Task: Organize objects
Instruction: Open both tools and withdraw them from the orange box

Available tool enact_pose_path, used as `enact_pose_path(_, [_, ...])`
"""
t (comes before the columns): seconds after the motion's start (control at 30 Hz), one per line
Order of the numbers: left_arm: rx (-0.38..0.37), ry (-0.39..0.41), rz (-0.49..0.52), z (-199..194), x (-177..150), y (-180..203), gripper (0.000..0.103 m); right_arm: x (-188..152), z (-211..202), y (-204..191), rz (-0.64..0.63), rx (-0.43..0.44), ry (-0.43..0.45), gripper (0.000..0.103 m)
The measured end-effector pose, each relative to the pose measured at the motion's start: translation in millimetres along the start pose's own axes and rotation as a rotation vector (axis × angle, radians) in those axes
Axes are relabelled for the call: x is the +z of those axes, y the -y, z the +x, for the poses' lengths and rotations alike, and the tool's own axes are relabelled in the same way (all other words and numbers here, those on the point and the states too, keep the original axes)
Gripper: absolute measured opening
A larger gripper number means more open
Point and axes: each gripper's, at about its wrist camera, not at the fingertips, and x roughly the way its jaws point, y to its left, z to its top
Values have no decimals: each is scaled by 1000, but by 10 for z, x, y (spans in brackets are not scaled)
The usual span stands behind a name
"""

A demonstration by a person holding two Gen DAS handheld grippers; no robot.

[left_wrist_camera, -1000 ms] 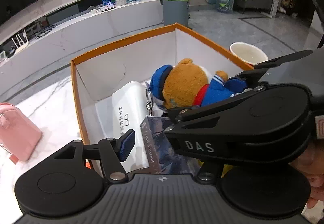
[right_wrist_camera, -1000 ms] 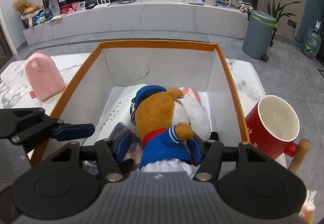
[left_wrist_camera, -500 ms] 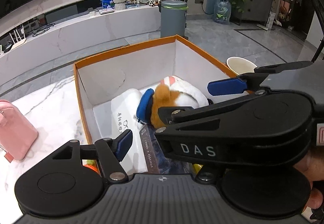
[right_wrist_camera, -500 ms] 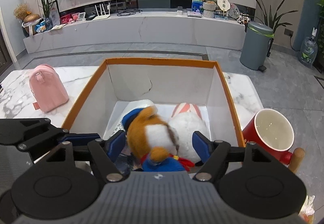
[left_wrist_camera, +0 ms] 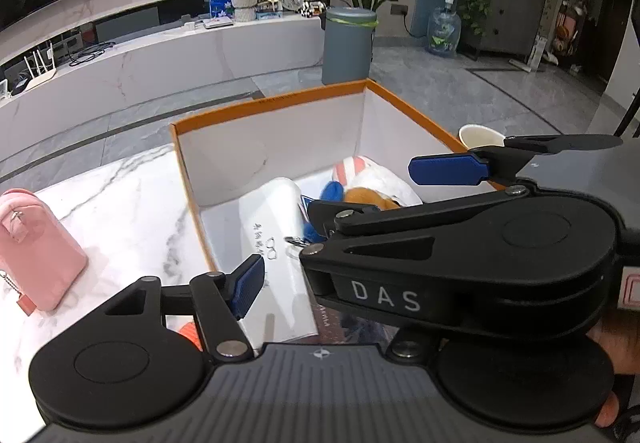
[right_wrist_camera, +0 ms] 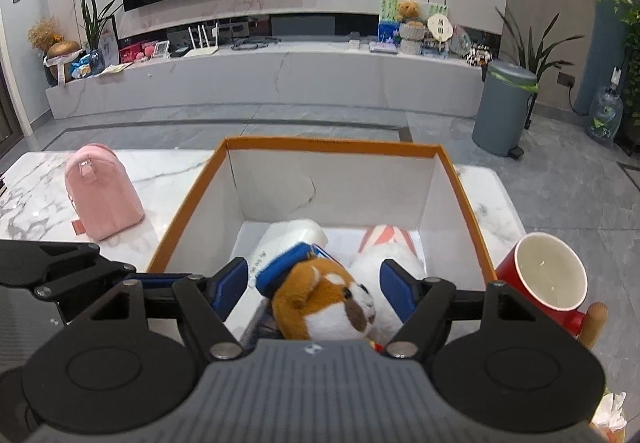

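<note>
I have both tools over the orange-rimmed box (right_wrist_camera: 468,211) on the marble table (right_wrist_camera: 168,171). My right hand-held gripper (right_wrist_camera: 314,289) stands with its jaws apart; they have just been opening, and the plush bear (right_wrist_camera: 324,303) in its blue cap lies between the blue pads (right_wrist_camera: 396,293) without either one pressing on it. The bear rests inside the box, head toward me, against a white plush with red stripes (right_wrist_camera: 386,243) and beside a white case with printed writing (right_wrist_camera: 288,239).

My left hand-held gripper (left_wrist_camera: 320,283) is open too, with nothing in it; its jaws have just been easing narrower. I see only its left pad (left_wrist_camera: 248,285), because the right tool crosses in front of the other side.

Outside the box, a pink bag (right_wrist_camera: 102,191) stands on the table to the left, well apart from it, and a red mug (right_wrist_camera: 548,279) sits just beside the right wall.
</note>
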Motion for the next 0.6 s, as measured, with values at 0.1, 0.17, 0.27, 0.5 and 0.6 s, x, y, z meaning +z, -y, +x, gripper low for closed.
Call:
enact_pose_path(0.1, [-22, 17, -8, -56, 7, -81, 73, 36, -41, -94, -8, -14, 28, 74])
enact_pose_path(0.17, [-33, 30, -6, -113, 4, -112, 73, 63, -84, -153, -21, -20, 46, 74])
enact_pose_path(0.27, [-39, 52, -9, -200, 31, -175, 74, 119, -168, -238, -43, -34, 72, 74])
enact_pose_path(0.5, [-28, 127, -2, -494, 66, -380, 81, 359, -382, -528, -74, -10, 118, 74])
enact_pose_path(0.6, [-11, 153, 3, -608, 41, -483, 83, 426, -457, -657, -56, 24, 118, 74])
